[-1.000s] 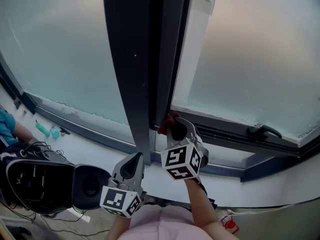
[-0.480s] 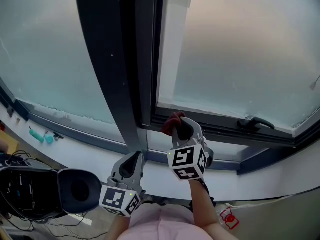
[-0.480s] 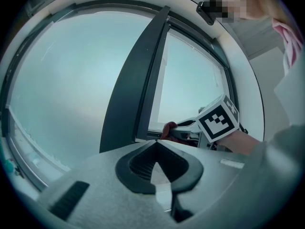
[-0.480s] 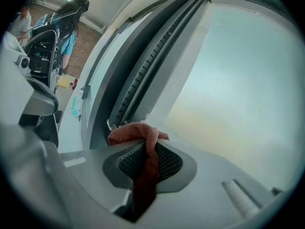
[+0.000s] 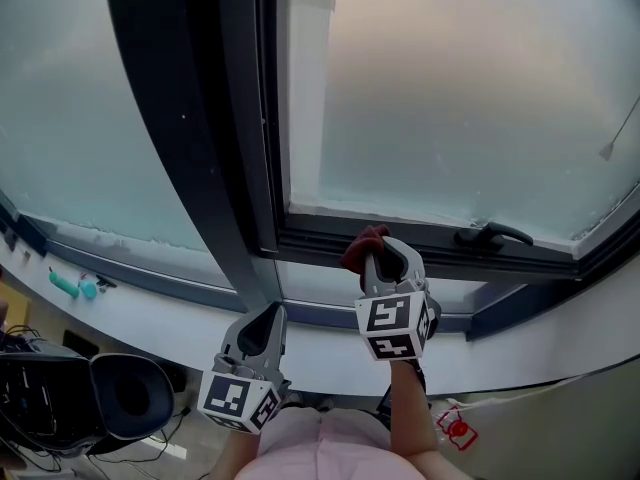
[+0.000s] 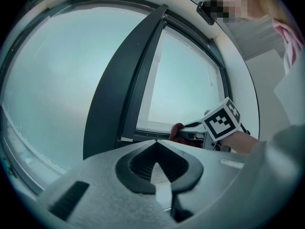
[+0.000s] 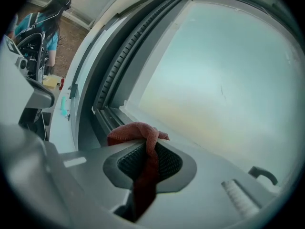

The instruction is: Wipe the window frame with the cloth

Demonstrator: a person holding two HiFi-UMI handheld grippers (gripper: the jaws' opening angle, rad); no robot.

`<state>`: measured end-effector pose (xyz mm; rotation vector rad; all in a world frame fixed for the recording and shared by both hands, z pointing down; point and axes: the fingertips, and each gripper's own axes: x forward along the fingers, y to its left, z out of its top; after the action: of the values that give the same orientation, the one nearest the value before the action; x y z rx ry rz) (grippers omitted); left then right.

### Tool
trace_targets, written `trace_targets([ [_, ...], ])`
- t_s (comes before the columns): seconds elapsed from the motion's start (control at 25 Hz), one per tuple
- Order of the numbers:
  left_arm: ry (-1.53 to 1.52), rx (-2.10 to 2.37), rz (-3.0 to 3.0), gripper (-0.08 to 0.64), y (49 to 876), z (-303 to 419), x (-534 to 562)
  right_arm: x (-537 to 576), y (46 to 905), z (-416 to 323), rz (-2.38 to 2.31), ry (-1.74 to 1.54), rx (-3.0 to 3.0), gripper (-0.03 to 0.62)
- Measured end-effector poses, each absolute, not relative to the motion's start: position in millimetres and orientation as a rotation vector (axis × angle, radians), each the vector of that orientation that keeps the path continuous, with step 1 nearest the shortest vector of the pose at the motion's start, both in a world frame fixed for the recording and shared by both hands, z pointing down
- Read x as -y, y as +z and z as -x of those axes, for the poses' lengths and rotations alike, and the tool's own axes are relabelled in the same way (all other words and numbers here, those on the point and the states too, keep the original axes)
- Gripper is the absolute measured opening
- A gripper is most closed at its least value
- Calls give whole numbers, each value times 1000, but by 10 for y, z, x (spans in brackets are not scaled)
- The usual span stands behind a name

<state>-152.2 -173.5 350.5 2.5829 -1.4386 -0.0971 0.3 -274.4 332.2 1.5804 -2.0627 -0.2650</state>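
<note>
Rightward along the bottom rail is where the right gripper (image 5: pixel 378 256) has gone over the last second, away from the corner by the dark mullion (image 5: pixel 190 138) and closer to the window handle (image 5: pixel 490 234). Its jaws are clamped on the red cloth (image 5: pixel 362 243), whose bunched end sticks out past the fingertips and sits at the lower rail of the window frame (image 5: pixel 320 230), apparently touching it. The left gripper (image 5: pixel 262 326) hangs low beside the person's body, well clear of the frame, its jaws together with nothing between them. To wipe well, the stroke probably wants to follow the rail sideways with steady pressure, so that the wad rather than the metal fingertips meets the frame, and it should ease off before the handle to avoid snagging. In the right gripper view the cloth's long axis runs back between the jaws along the gripper's own line, a twisted strand trailing toward the person while the folded wad points forward at the rail.
</note>
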Motion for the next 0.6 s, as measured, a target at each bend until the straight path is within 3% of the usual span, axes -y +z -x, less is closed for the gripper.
trace_targets([
  [0.6,-84,1358,-2630,-3,3513,1112,1759,2650,3328,-739,-1714,-202,1976,55],
])
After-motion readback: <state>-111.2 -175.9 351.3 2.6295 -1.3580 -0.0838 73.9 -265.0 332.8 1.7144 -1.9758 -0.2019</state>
